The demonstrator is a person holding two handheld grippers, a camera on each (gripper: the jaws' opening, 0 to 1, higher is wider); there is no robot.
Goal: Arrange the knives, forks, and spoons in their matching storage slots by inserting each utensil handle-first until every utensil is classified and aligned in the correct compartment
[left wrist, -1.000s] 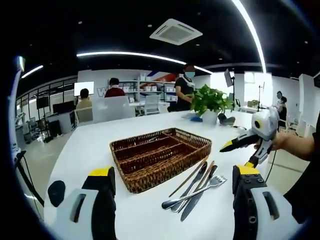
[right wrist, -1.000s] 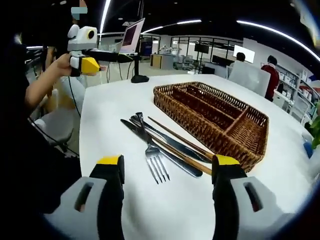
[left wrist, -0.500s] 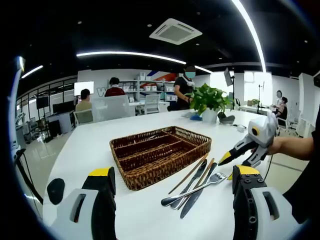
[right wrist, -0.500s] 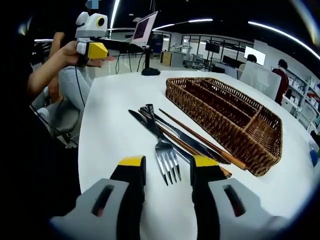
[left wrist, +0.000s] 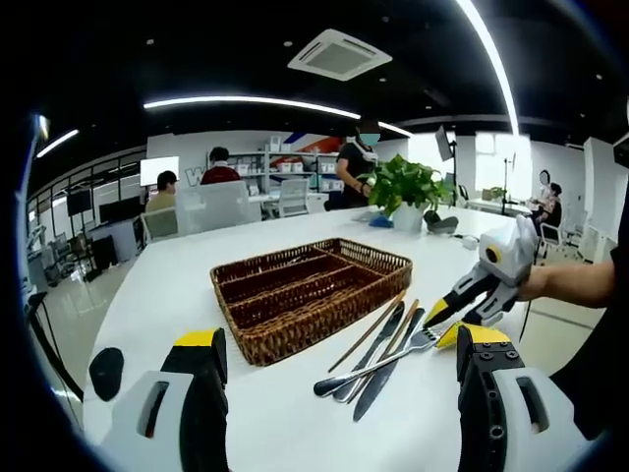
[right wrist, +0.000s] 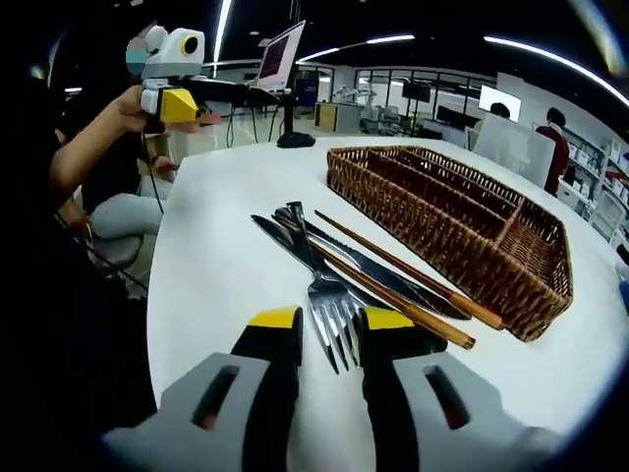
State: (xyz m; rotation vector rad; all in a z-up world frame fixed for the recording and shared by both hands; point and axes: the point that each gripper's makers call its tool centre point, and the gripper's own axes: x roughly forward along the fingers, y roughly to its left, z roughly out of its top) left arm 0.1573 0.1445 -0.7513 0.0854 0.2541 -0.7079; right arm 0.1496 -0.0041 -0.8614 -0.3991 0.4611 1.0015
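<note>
A white worktop (left wrist: 295, 413) stands in an open office with strip lights overhead, shelves at the back and seated people beyond. On it, ahead of the left tool (left wrist: 334, 366), sits a brown wicker tray (left wrist: 313, 295) with long compartments; a potted plant (left wrist: 408, 192) stands farther off. Just beside the tray lies a bundle of cutlery: a fork (right wrist: 329, 305), a dark knife (right wrist: 388, 280) and wooden chopsticks (right wrist: 408, 285) (overlapping, so other pieces are hard to tell apart). The right tool (right wrist: 329, 324) is down at the fork, its jaws narrowly parted on either side of the tines, not clamped. The left tool hangs wide open above the worktop, holding nothing.
</note>
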